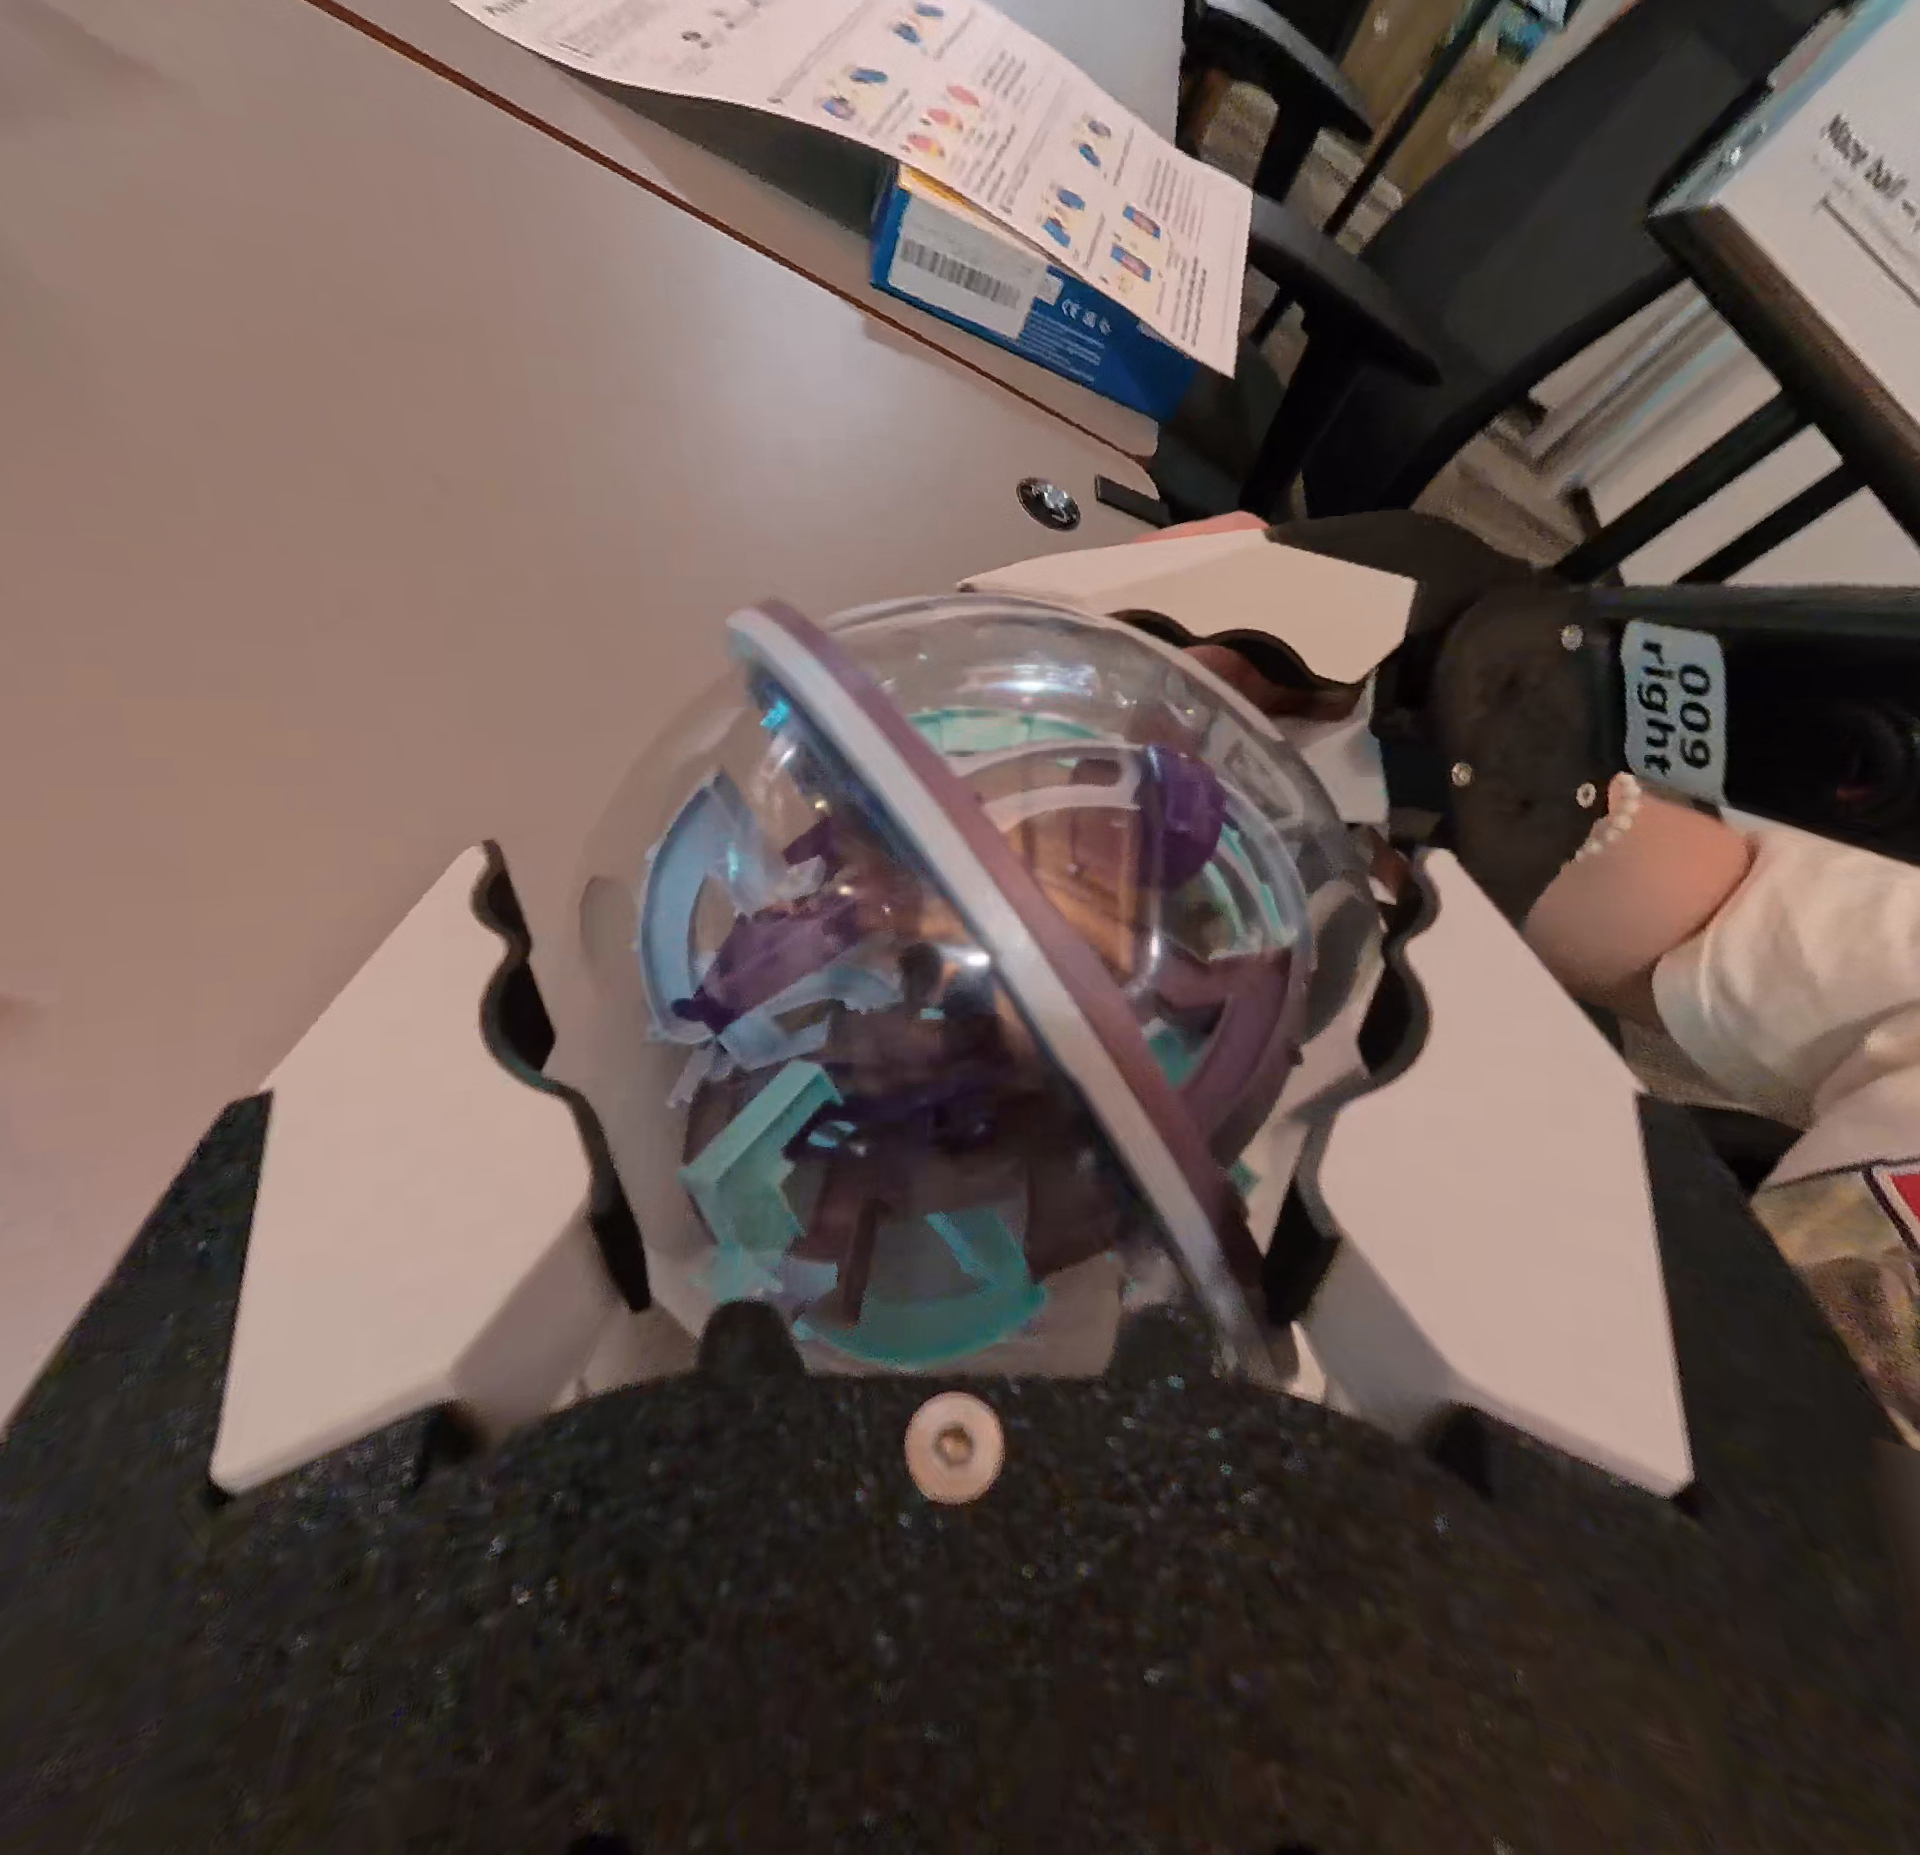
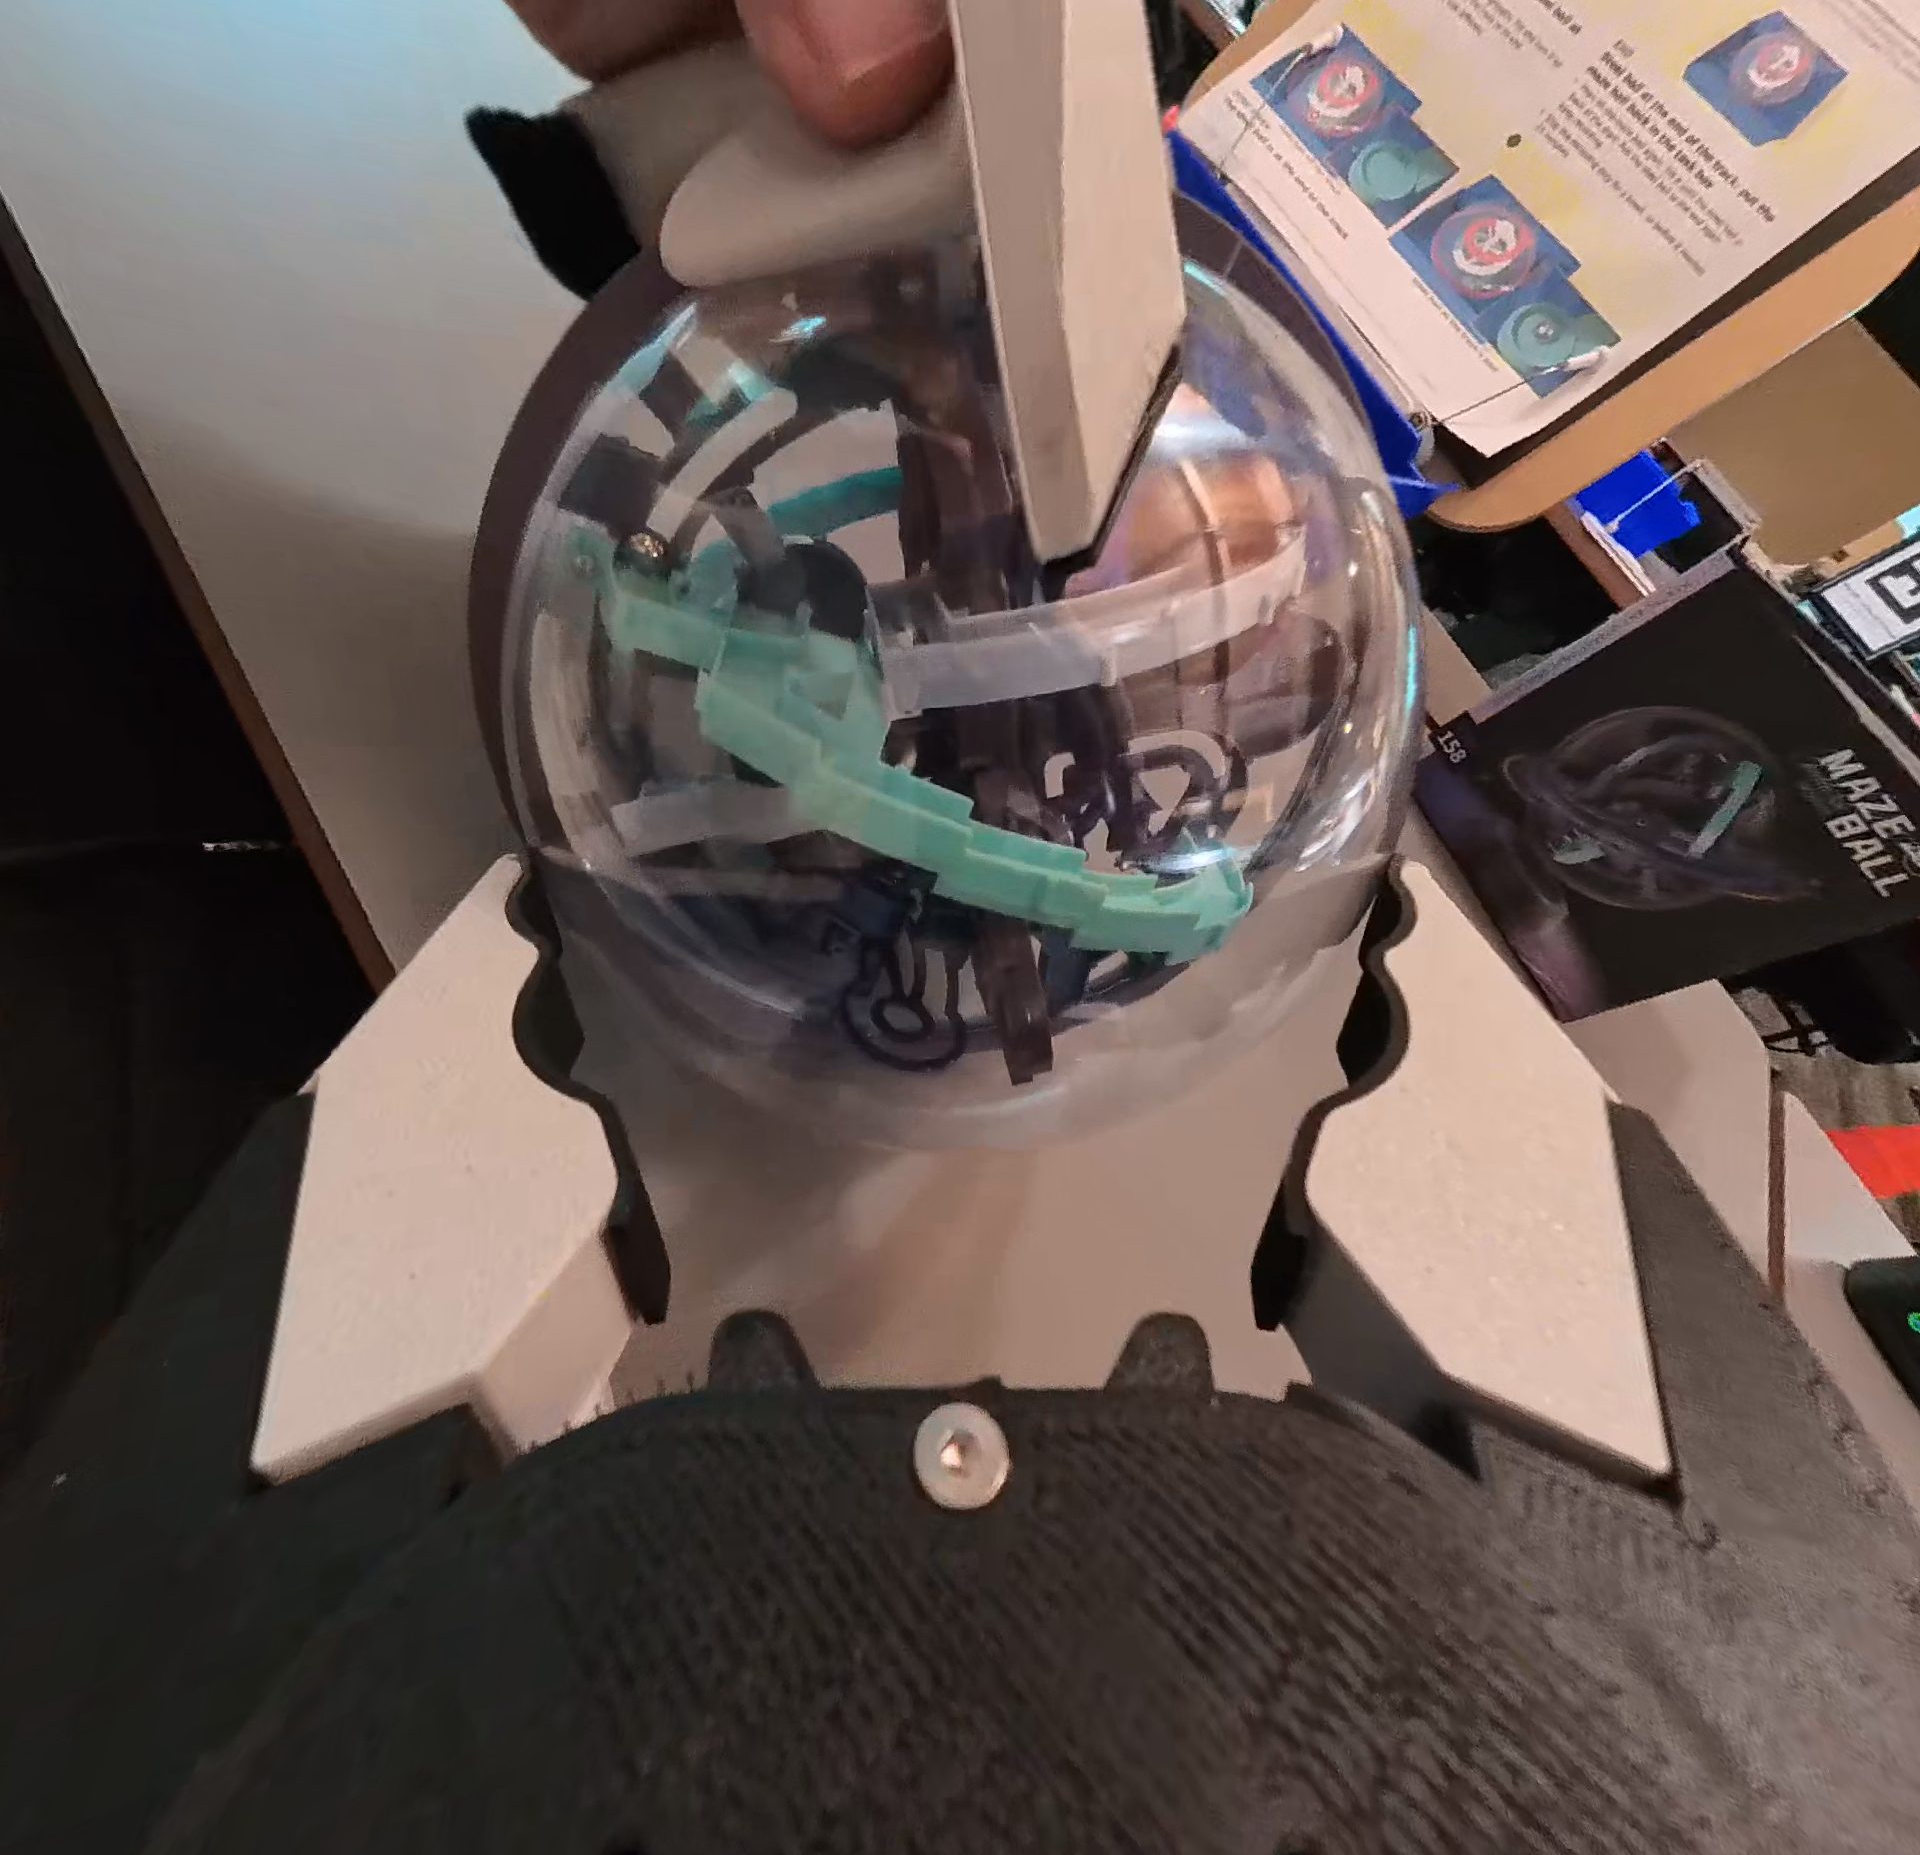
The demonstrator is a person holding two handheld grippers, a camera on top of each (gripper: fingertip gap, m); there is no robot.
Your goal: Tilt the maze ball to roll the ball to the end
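there, steel ball (image 2: 646, 550) inside maze ball (image 2: 951, 683)

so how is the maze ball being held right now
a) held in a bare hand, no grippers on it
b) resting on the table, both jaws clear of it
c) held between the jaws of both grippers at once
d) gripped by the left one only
c: the maze ball sits between the jaws of the left gripper in its own view, and the right gripper clasps it from the other side.

Both grippers have white wedge jaws with wavy black inner edges, speckled black bodies, and perhaps a cream sleeve (image 1: 1756, 984).
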